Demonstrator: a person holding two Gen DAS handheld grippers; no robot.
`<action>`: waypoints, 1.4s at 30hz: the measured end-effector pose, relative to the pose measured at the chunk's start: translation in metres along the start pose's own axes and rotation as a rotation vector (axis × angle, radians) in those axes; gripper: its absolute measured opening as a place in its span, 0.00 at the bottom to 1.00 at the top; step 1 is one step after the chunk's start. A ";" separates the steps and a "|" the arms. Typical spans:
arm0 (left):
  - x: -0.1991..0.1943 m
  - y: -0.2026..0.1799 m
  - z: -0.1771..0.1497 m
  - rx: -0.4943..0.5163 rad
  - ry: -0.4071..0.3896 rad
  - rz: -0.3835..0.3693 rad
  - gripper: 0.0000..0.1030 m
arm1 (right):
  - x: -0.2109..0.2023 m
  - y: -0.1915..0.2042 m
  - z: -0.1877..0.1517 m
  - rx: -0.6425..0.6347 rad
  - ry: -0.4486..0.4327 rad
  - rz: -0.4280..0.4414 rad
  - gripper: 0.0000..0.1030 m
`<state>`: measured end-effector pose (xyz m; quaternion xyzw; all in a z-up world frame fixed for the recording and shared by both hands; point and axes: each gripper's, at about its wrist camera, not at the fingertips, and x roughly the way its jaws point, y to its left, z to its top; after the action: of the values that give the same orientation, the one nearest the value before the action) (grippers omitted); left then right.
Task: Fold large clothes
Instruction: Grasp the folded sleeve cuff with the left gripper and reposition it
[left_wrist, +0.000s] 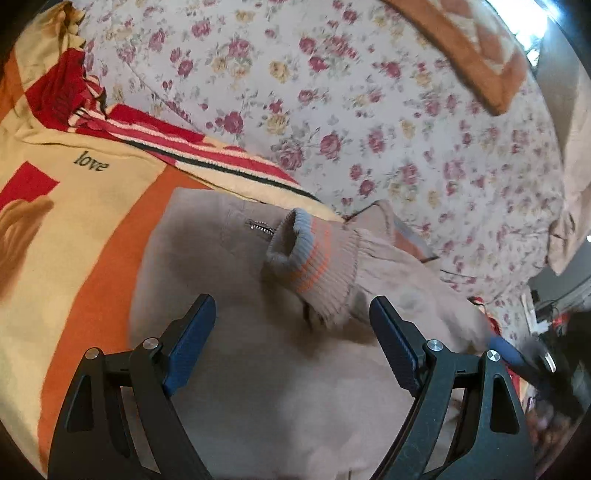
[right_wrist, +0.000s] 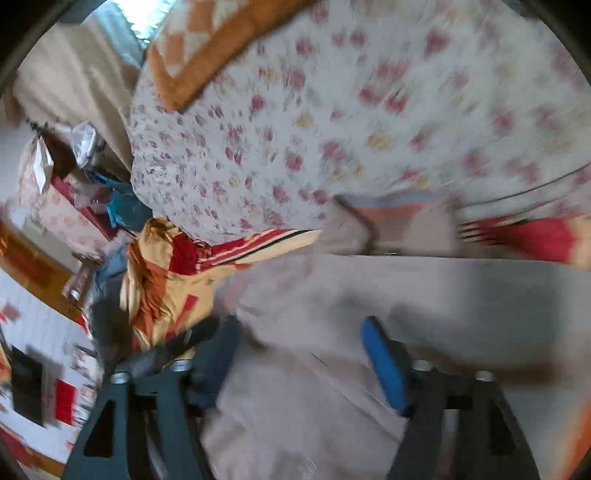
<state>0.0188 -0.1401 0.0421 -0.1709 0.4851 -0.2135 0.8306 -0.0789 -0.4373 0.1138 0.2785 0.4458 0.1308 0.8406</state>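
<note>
A beige jacket (left_wrist: 258, 369) with a zipper lies on the bed. Its ribbed cuff (left_wrist: 310, 258), striped grey and orange, lies folded over the body. My left gripper (left_wrist: 291, 314) is open just above the jacket, the cuff a little beyond its fingertips, and holds nothing. In the blurred right wrist view the same jacket (right_wrist: 406, 295) fills the lower half. My right gripper (right_wrist: 299, 332) is open over it, jaws wide apart, nothing between them. The right gripper's blue pad also shows at the lower right of the left wrist view (left_wrist: 506, 350).
A yellow, orange and red garment (left_wrist: 74, 221) printed "love" lies left of the jacket, also in the right wrist view (right_wrist: 166, 277). A floral bedsheet (left_wrist: 332, 92) covers the bed behind. An orange-bordered blanket (left_wrist: 480, 55) lies at the far side. Clutter stands beside the bed (right_wrist: 74, 184).
</note>
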 end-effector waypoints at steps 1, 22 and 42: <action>0.005 0.001 0.003 -0.016 0.003 0.006 0.83 | -0.019 -0.004 -0.006 -0.026 -0.010 -0.030 0.71; -0.005 -0.016 0.010 -0.014 -0.061 0.003 0.79 | -0.051 -0.054 -0.109 -0.262 -0.013 -0.447 0.66; -0.071 -0.035 0.004 -0.111 -0.074 -0.150 0.16 | -0.118 -0.071 -0.106 -0.028 -0.206 -0.276 0.05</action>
<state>-0.0151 -0.1328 0.1130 -0.2604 0.4511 -0.2416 0.8188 -0.2348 -0.5131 0.1048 0.2147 0.3894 -0.0089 0.8957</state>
